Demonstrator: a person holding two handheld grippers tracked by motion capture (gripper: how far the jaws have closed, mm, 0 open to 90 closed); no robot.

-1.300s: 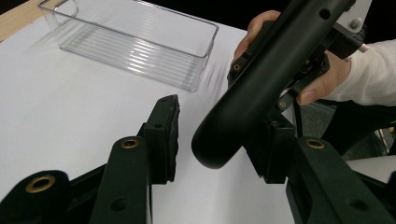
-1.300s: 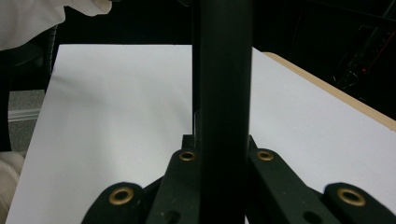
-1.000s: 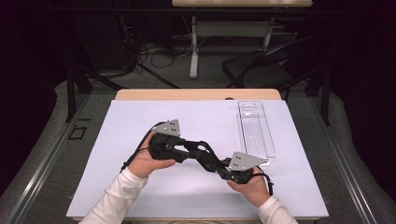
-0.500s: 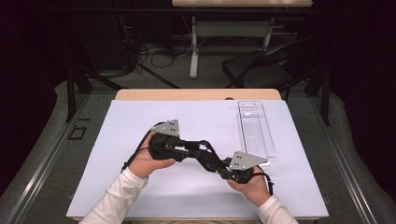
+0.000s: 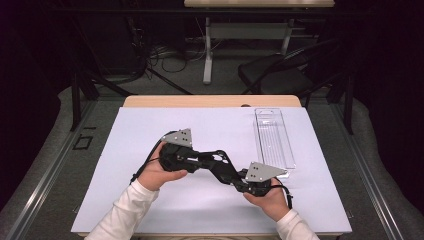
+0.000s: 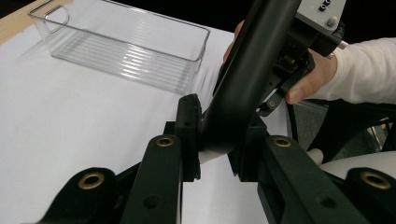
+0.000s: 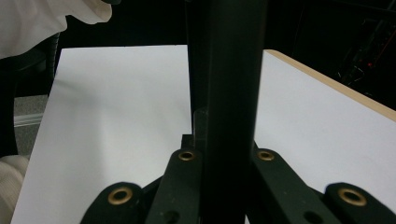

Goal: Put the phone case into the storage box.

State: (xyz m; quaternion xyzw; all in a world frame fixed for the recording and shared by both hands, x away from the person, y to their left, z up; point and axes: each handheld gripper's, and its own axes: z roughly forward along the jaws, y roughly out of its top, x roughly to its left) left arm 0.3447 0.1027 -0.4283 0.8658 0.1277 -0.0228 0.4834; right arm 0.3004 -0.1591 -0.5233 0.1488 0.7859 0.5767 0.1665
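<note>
Two grippers are sharing one black tube (image 6: pixel 243 88) above the white surface (image 5: pixel 150 200): the right gripper (image 7: pixel 223 149) is clamping it, while the left gripper (image 6: pixel 217 140), jaws just closing, is pinching its other end.

Even overhead light on the white table sheet (image 5: pixel 150 200), room beyond it dark, faint soft shadows under the hands, mild glare on the clear tray (image 6: pixel 126 46), near black jaws blurred in both gripper views, high view sharp.
</note>
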